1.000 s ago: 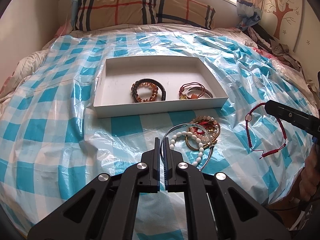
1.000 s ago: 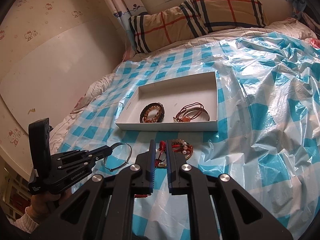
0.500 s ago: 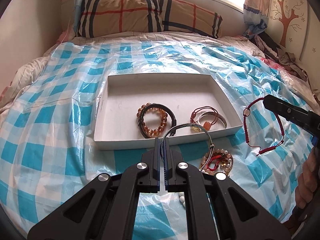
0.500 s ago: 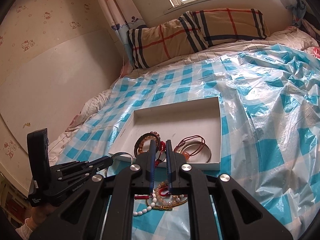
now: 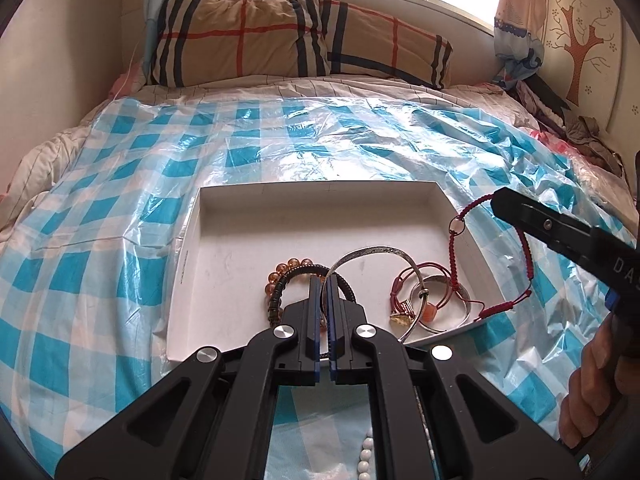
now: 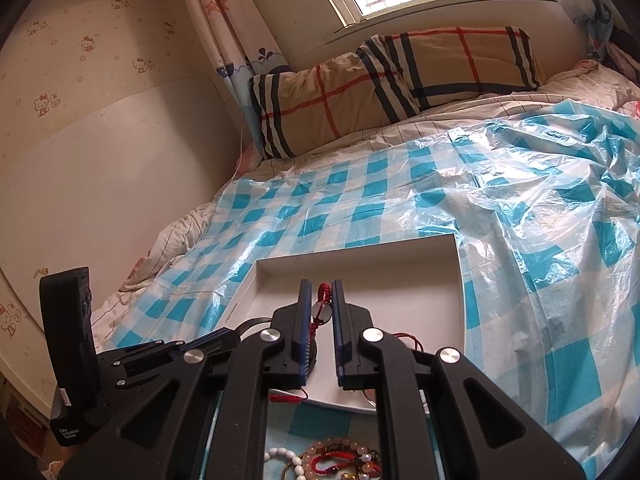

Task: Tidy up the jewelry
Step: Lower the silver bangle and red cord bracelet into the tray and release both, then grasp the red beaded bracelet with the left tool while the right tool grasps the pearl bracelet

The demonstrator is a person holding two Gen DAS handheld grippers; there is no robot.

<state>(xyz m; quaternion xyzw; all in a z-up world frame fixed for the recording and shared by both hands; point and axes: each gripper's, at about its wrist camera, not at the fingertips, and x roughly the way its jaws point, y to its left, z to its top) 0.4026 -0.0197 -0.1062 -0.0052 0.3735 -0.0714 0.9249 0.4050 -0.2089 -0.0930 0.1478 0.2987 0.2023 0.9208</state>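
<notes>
A white shallow box [image 5: 224,256] lies on the checked bed cover. My left gripper [image 5: 323,280] is shut on a silver bangle [image 5: 372,251] and holds it over the box's near part. Inside lie an amber bead bracelet with a black band [image 5: 280,280] and a red cord with silver bangles [image 5: 432,304]. My right gripper [image 6: 321,286] is shut on a red cord bracelet [image 6: 325,292] above the box [image 6: 400,272]; the bracelet hangs over the box's right rim in the left wrist view [image 5: 454,244]. More loose beaded jewelry [image 6: 332,462] lies in front of the box.
Blue and white checked plastic sheet [image 5: 120,216] covers the bed. Two plaid pillows [image 5: 296,40] lie at the head under a window. The wall [image 6: 100,160] runs along the bed's left. Clothes [image 5: 588,136] are piled at the right edge.
Both grippers have moved forward and now hang over the box, each still holding its piece. The loose jewelry pile has dropped to the bottom edge of both views.
</notes>
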